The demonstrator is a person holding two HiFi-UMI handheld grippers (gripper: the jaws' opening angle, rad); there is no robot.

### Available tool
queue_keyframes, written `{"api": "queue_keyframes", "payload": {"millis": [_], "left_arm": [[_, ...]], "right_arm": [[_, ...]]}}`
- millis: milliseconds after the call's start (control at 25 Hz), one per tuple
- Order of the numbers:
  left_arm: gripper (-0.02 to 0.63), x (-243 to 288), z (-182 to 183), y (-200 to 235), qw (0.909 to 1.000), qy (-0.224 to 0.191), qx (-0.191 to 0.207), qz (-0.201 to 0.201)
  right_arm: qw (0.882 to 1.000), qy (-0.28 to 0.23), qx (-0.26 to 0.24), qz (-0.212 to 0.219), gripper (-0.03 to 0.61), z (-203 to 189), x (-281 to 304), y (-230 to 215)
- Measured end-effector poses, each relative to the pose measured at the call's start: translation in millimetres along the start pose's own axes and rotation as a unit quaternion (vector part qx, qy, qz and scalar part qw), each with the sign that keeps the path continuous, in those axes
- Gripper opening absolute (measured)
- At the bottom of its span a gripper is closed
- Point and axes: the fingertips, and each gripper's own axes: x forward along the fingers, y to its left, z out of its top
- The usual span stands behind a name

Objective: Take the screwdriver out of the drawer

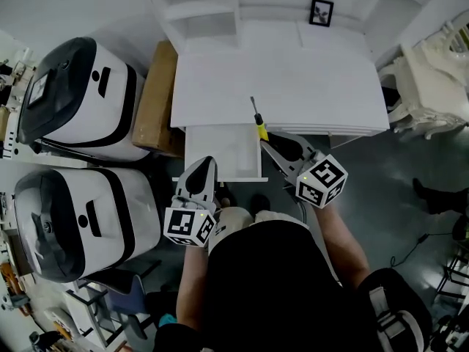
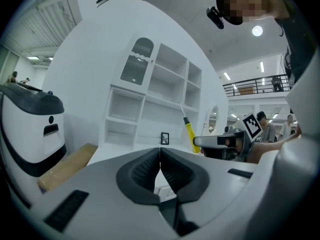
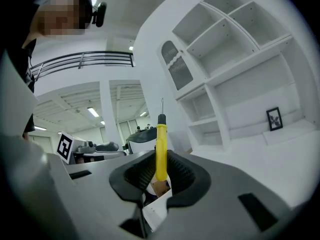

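Right gripper has its jaws clamped on the yellow handle of the screwdriver, with the metal shaft sticking up past the tips. In the head view the tool is over the desk's front edge, just right of the open drawer and clear of it. Left gripper has its jaws pressed together with nothing between them, and sits near the drawer's front left corner.

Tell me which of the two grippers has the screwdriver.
The right gripper: its jaws are shut on the yellow handle of the screwdriver. The left gripper is shut too, but with nothing between its jaws.
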Motion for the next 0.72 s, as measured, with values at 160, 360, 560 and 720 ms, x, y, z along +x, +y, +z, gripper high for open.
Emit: {"api": "queue_keyframes", "payload": {"millis": [160, 360, 560, 720], "left_arm": [[0.023, -1.8, 16.3, -2.3, 0.9999, -0.016, 0.004, 0.000], [0.023, -7.3, 25.8, -5.3, 0.9996, -0.027, 0.005, 0.000], [0.023, -7.5, 25.1, -10.3, 0.9996, -0.029, 0.001, -0.003], [0.023, -9.0, 22.3, -13.7, 0.9996, -0.028, -0.003, -0.005]], "right_arm": [[1.000, -0.028, -0.012, -0.003, 0.083, 18.7, -12.2, 3.0], [0.999, -0.039, -0.020, -0.013, 0.083, 21.6, -24.7, 5.1], [0.998, -0.046, -0.020, -0.030, 0.083, 21.5, -40.2, 0.0], [0.998, -0.038, -0.025, -0.039, 0.081, 13.4, -48.9, -2.1]]}}
